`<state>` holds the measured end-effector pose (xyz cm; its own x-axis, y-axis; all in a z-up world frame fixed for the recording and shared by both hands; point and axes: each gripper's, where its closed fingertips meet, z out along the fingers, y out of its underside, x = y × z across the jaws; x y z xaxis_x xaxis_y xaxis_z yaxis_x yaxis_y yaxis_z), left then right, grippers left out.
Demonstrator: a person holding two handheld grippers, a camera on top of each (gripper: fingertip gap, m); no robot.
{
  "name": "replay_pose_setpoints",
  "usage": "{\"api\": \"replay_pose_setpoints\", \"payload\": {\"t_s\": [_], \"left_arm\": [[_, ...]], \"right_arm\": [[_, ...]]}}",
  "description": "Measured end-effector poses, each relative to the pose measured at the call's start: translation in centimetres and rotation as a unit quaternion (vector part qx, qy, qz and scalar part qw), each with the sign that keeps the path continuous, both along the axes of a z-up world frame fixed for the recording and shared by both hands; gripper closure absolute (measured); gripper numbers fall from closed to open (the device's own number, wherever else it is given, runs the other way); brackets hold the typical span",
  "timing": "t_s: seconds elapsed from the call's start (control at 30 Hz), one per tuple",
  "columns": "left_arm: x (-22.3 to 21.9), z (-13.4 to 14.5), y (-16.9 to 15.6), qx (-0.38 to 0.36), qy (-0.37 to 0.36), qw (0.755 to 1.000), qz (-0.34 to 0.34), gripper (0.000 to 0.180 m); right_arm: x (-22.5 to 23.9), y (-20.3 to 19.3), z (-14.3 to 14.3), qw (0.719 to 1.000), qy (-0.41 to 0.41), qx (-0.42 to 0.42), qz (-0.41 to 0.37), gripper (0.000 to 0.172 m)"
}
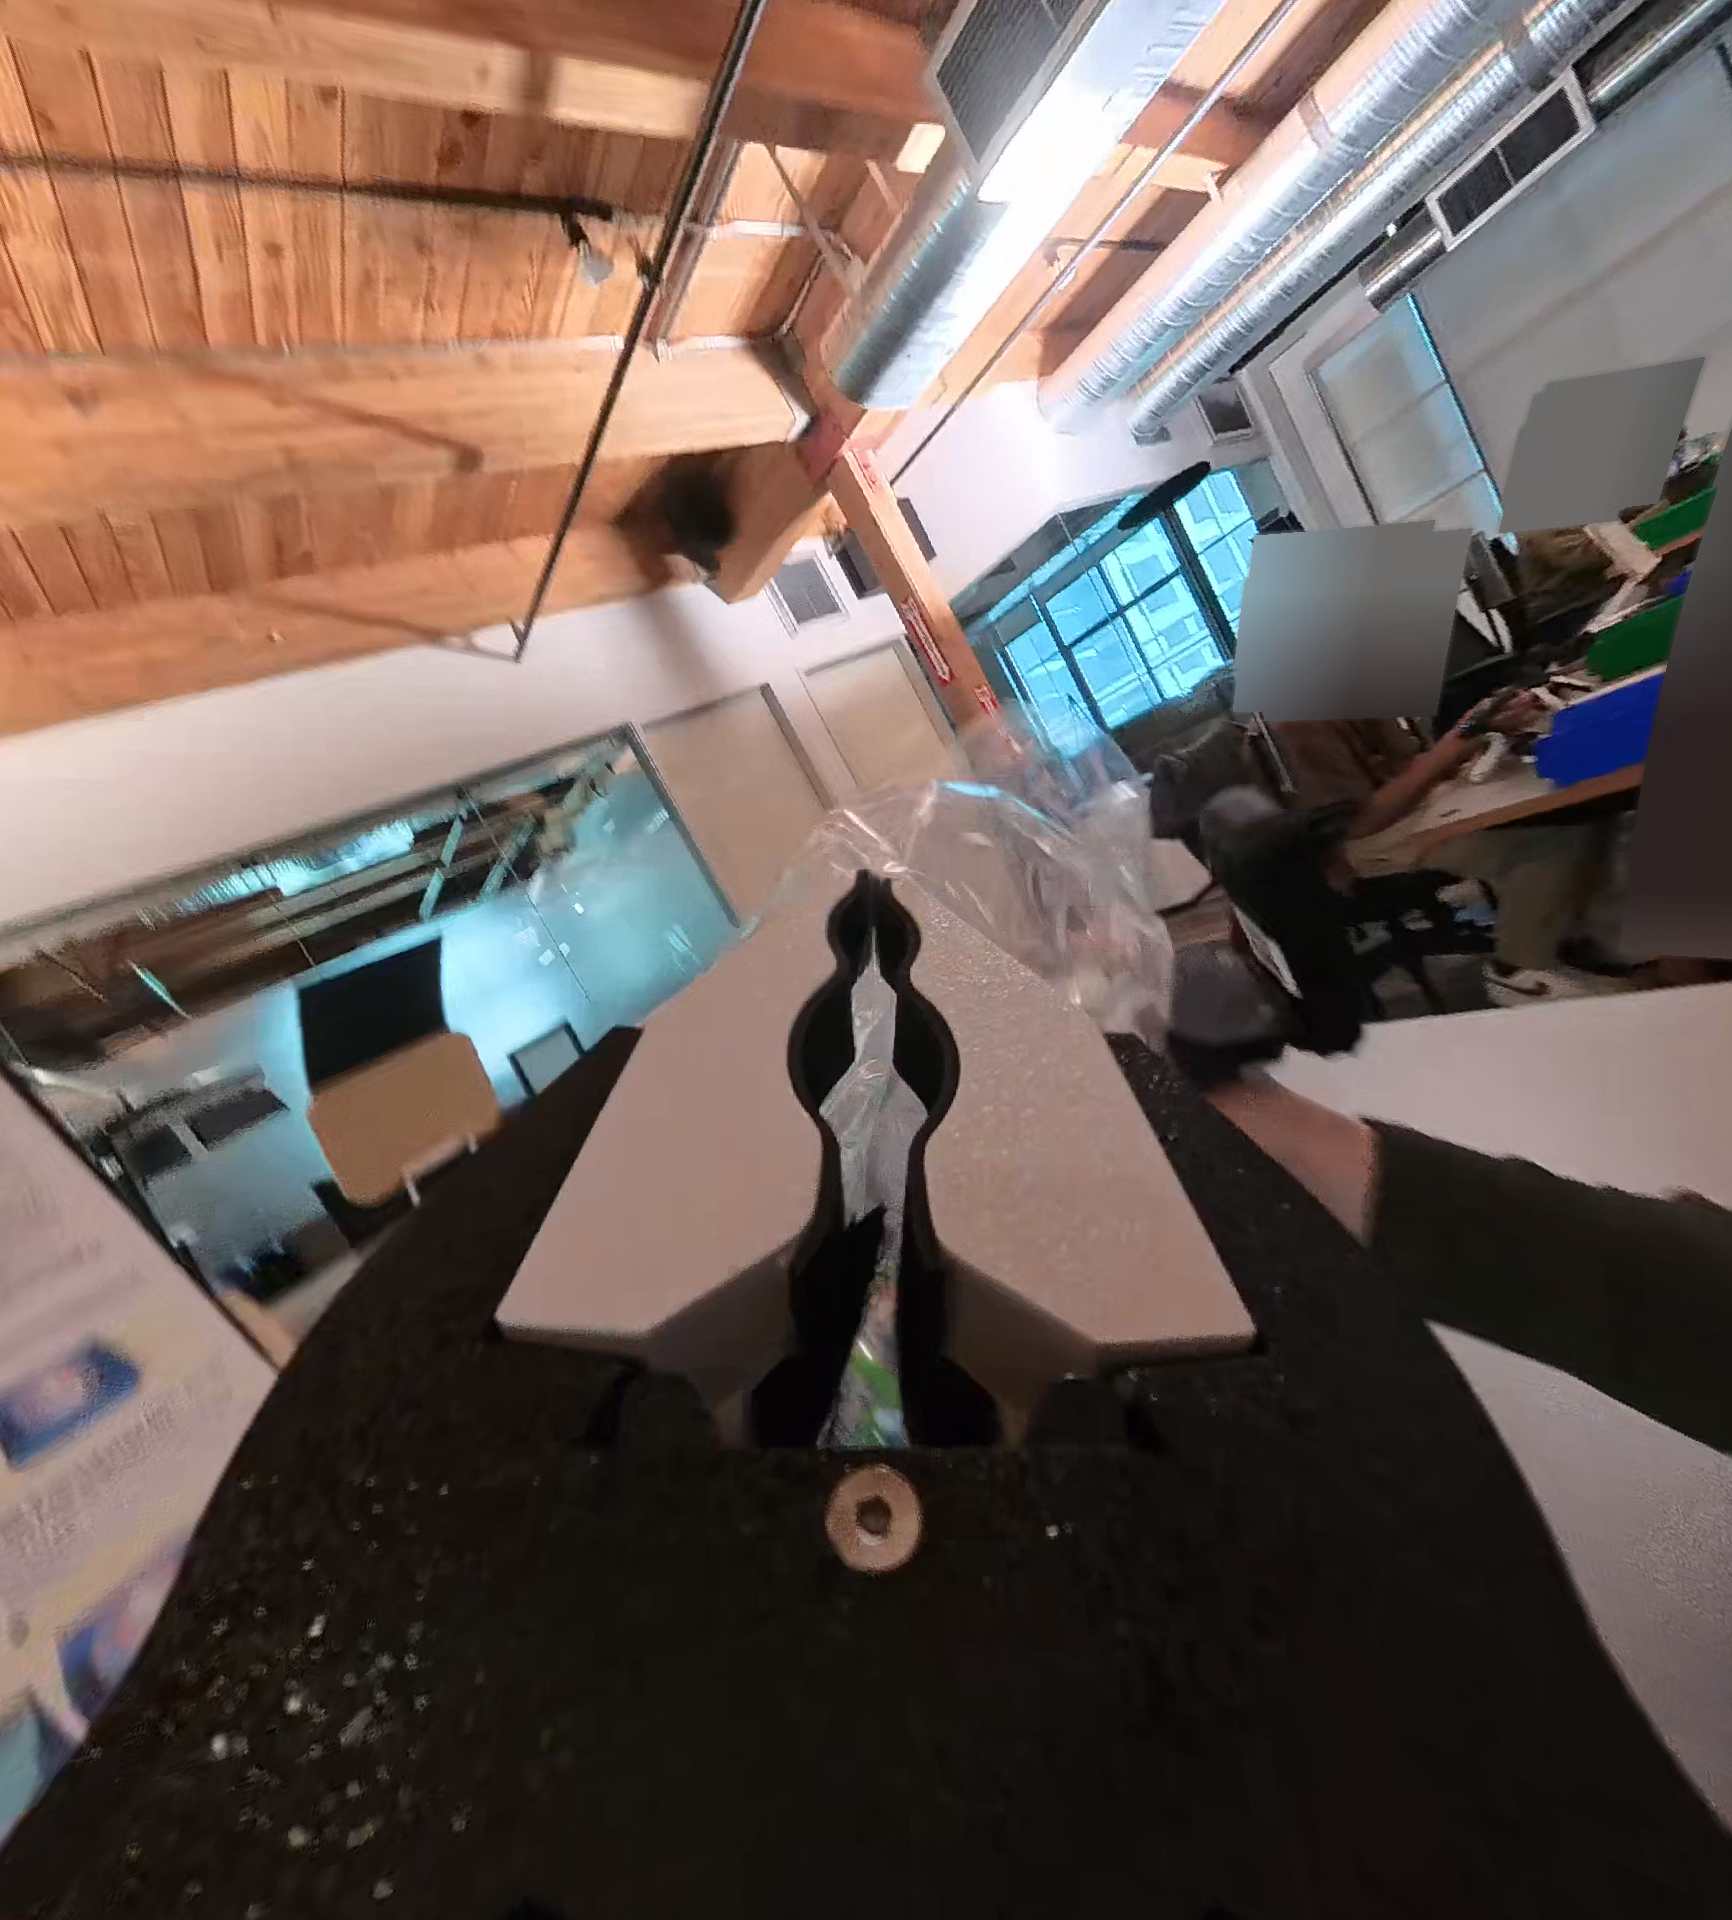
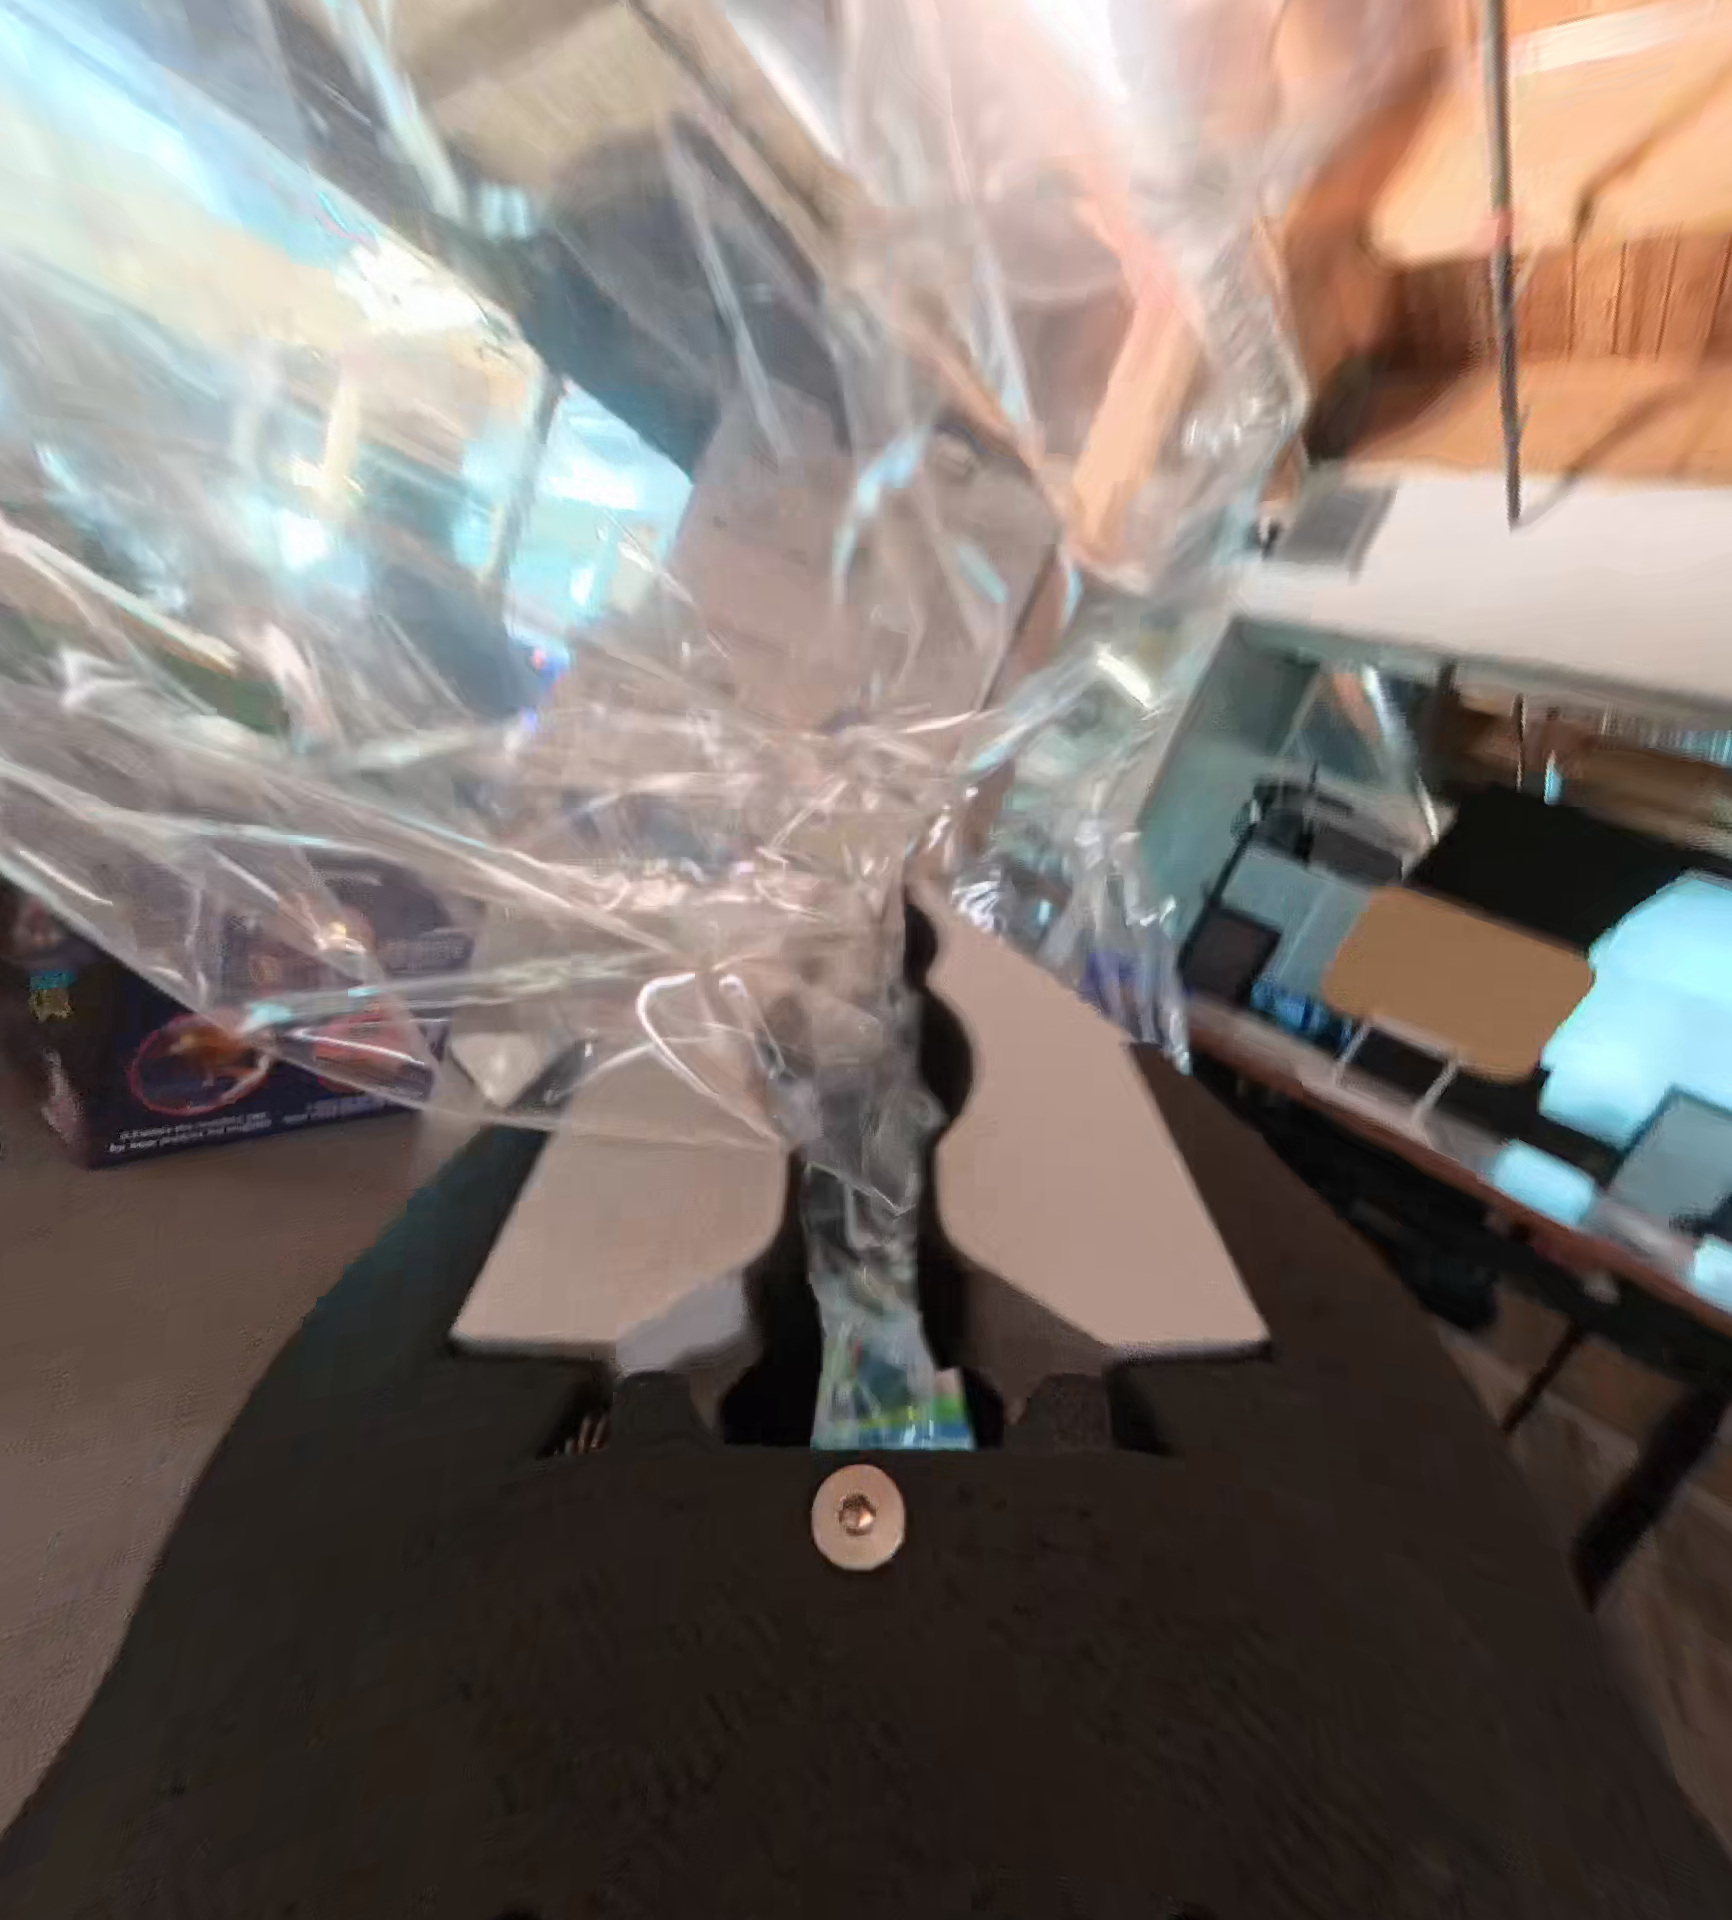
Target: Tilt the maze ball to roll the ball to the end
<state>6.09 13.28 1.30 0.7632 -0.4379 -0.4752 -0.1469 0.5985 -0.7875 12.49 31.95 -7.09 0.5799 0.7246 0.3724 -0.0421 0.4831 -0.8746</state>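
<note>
Clear plastic wrap [image 2: 488, 644] pinched by both grippers, held up in the air.

Left gripper [image 1: 872, 883] and right gripper [image 2: 893, 935] each clamp the wrap; right view alone shows a dark box [image 2: 218, 1049] at the table's [image 2: 114, 1299] far edge. Maze ball unseen.
</note>
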Motion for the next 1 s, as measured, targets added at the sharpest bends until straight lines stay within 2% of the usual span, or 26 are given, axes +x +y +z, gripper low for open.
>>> {"api": "replay_pose_setpoints", "payload": {"t_s": [0.03,0.2,0.27,0.3,0.43,0.5,0.57,0.63,0.7,0.8,0.83,0.87,0.9,0.93,0.97,1.0], "left_arm": [[-1.1,-1.9,-0.9,-0.021,-0.011,1.0,0.001,0.18],[-4.6,-14.7,-3.1,-0.127,-0.057,0.99,0.013,0.18],[-6.0,-17.9,-3.8,-0.143,-0.101,0.984,0.02,0.18],[-7.0,-18.6,-4.3,-0.142,-0.13,0.981,0.026,0.167],[-10.8,-20.0,-5.2,-0.178,-0.22,0.959,0.033,0.059],[-11.3,-18.9,-5.5,-0.167,-0.226,0.959,0.033,0.036],[-9.7,-17.6,-5.6,-0.151,-0.178,0.972,0.037,0.022],[-6.9,-16.8,-5.2,-0.142,-0.114,0.982,0.044,0.021],[-3.2,-17.1,-5.1,-0.148,-0.049,0.987,0.022,0.021],[0.5,-17.9,-4.5,-0.175,-0.021,0.984,-0.014,0.022],[0.8,-18.4,-3.9,-0.182,-0.017,0.983,-0.002,0.022],[0.9,-18.9,-3.3,-0.19,-0.01,0.982,0.013,0.03],[0.8,-19.4,-3.0,-0.192,-0.001,0.981,0.025,0.045],[0.5,-19.5,-2.8,-0.184,-0.001,0.982,0.032,0.076],[0.5,-19.4,-3.1,-0.172,-0.002,0.985,0.026,0.115],[0.4,-19.4,-3.3,-0.164,-0.004,0.986,0.021,0.138]], "right_arm": [[-0.1,-1.2,0.5,1.0,0.009,0.027,0.012,0.172],[-1.4,-6.8,1.7,0.993,-0.015,0.05,0.103,0.172],[-1.9,-8.8,2.1,0.991,-0.027,0.069,0.109,0.172],[-2.1,-9.5,2.3,0.991,-0.035,0.084,0.095,0.172],[-2.5,-11.1,2.7,0.986,-0.075,0.149,0.03,0.172],[-4.0,-13.5,1.4,0.968,-0.129,0.201,0.069,0.172],[-6.0,-17.1,-1.3,0.933,-0.201,0.262,0.145,0.172],[-7.7,-21.3,-4.3,0.893,-0.253,0.273,0.253,0.172],[-8.5,-24.7,-6.2,0.86,-0.274,0.243,0.354,0.172],[-9.0,-27.8,-7.5,0.824,-0.276,0.214,0.446,0.172],[-9.2,-28.6,-7.8,0.814,-0.276,0.209,0.465,0.172],[-9.5,-29.1,-8.1,0.808,-0.278,0.207,0.476,0.172],[-9.9,-29.5,-8.5,0.804,-0.282,0.205,0.481,0.172],[-10.2,-29.6,-8.9,0.803,-0.289,0.204,0.48,0.172],[-10.5,-29.6,-9.1,0.805,-0.293,0.203,0.474,0.172],[-10.8,-29.4,-9.0,0.811,-0.292,0.202,0.465,0.172]]}}
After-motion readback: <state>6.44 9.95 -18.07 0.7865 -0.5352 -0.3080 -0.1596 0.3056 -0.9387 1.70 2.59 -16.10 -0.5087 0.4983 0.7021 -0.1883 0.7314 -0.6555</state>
